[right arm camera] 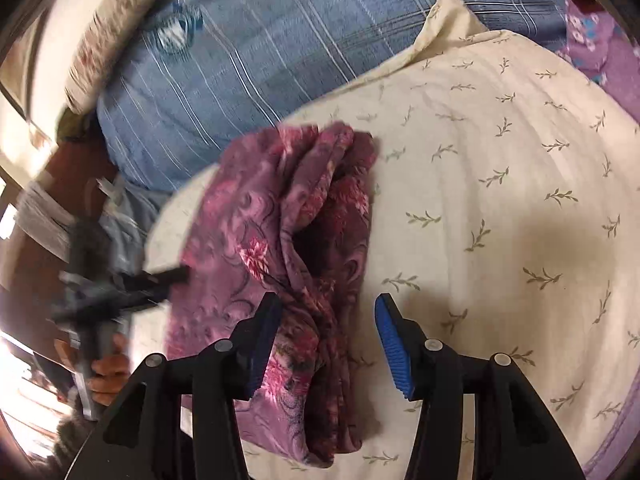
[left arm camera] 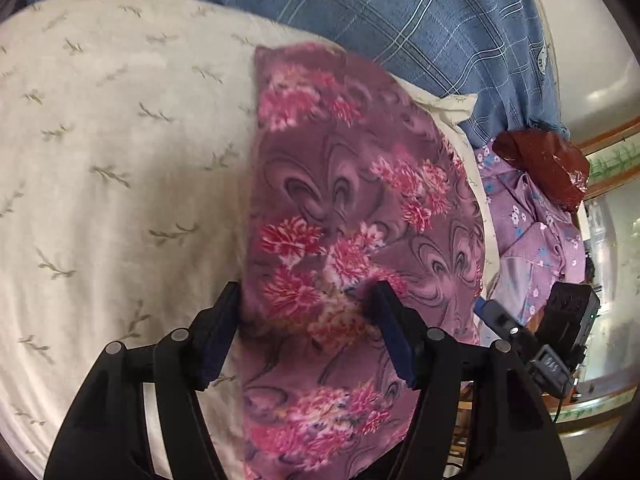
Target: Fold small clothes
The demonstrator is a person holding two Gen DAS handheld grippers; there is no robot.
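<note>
Left black two-finger gripper (left arm camera: 308, 300): jaws parted, straddling purple floral-print cloth (left arm camera: 352, 216), no pinch visible. Right black gripper with blue pads (right arm camera: 328, 312): jaws apart, nothing clamped, bunched edge of same cloth (right arm camera: 288, 240) between them. Cloth on cream leaf-print cushion (left arm camera: 120, 160); blue plaid fabric (left arm camera: 400, 8) at 12 o'clock.

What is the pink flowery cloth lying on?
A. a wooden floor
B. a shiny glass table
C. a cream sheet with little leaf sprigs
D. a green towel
C: in both wrist views the pink flowery cloth lies on the cream sheet with little leaf sprigs, which spreads out around it.
</note>
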